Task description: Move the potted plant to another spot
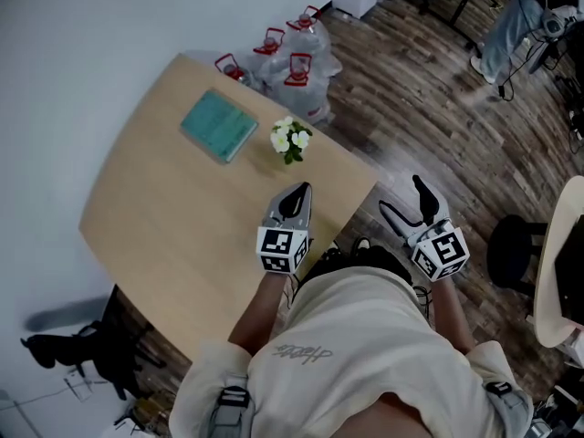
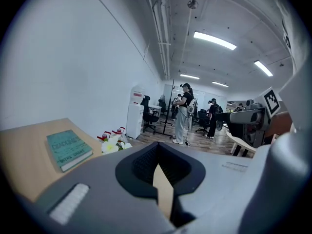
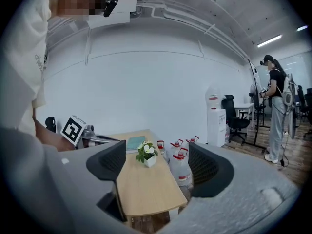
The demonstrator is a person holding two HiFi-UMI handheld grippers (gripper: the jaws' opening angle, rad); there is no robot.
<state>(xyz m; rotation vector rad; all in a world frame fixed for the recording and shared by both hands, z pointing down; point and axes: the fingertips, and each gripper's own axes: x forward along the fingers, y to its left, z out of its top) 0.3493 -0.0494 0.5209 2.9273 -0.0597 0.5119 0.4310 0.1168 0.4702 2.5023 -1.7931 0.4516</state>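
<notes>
A small potted plant point(image 1: 290, 140) with white flowers and green leaves stands near the far right edge of the light wooden table point(image 1: 164, 217). My left gripper point(image 1: 295, 199) hovers over the table just short of the plant, shut with nothing between its fingers. In the left gripper view the flowers point(image 2: 113, 145) peek out left of the closed gripper point(image 2: 157, 147). My right gripper point(image 1: 409, 206) is open, off the table's right edge over the floor. In the right gripper view the plant point(image 3: 146, 154) shows far off between the spread jaws of that gripper point(image 3: 160, 165).
A teal book point(image 1: 219, 126) lies on the table left of the plant. Several water jugs point(image 1: 292, 62) with red caps stand on the floor behind the table. A black stool point(image 1: 516, 249) and another table's edge point(image 1: 555, 272) are to the right. People stand far back point(image 2: 183, 113).
</notes>
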